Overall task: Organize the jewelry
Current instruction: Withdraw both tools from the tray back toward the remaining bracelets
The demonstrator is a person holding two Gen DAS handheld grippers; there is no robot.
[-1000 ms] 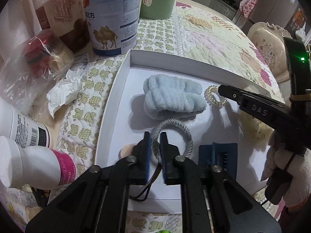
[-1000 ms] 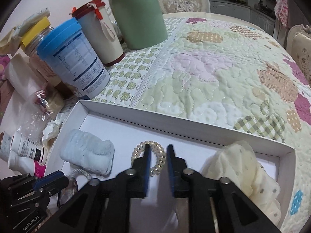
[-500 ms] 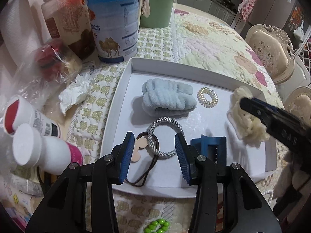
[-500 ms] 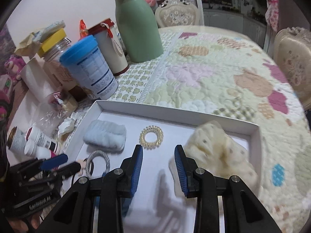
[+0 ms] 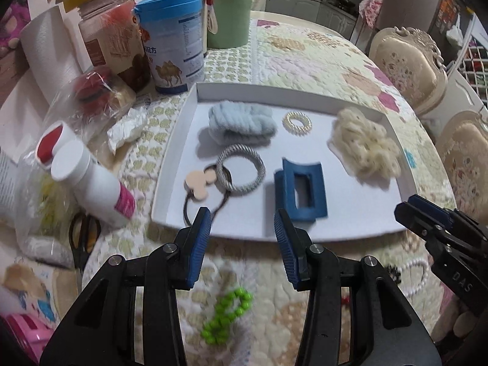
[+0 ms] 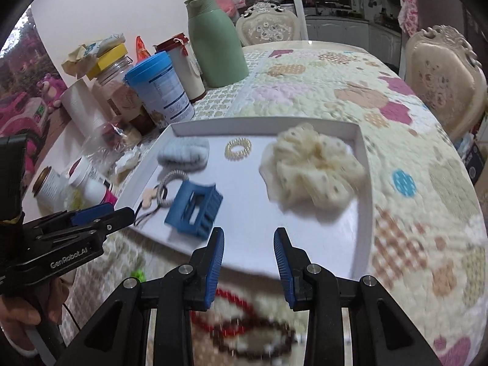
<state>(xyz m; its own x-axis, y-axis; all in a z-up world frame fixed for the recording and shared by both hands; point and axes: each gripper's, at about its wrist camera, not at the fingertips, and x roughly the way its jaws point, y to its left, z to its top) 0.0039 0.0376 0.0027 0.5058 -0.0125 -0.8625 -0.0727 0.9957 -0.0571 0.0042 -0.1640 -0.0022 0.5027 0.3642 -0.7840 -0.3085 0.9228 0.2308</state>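
Observation:
A white tray [image 5: 177,152] holds a pale blue fluffy scrunchie [image 5: 241,123], a pearl coil tie [image 5: 297,123], a cream scrunchie [image 5: 363,146], a silver-grey hair tie [image 5: 241,170], a blue claw clip [image 5: 300,189] and a black tie with a beige charm [image 5: 198,181]. My left gripper [image 5: 242,216] hangs open over the tray's near edge, nothing between its fingers. A green bead bracelet [image 5: 227,317] lies on the quilt under it. My right gripper [image 6: 248,233] is open and empty above the near edge, with red beads [image 6: 235,302] blurred below.
Left of the tray stand white bottles [image 5: 91,189], a blue-lidded tin [image 5: 174,45], a jar, a green flask [image 6: 213,42] and crumpled tissue. Scissors [image 5: 82,238] lie near the bottles. A white bead strand [image 5: 418,274] lies at right. Chairs stand beyond the table.
Both grippers have drawn back from inside the tray to its near edge and risen. The left let go of the silver-grey hair tie and opened wide; the right opened and left the pearl coil tie.

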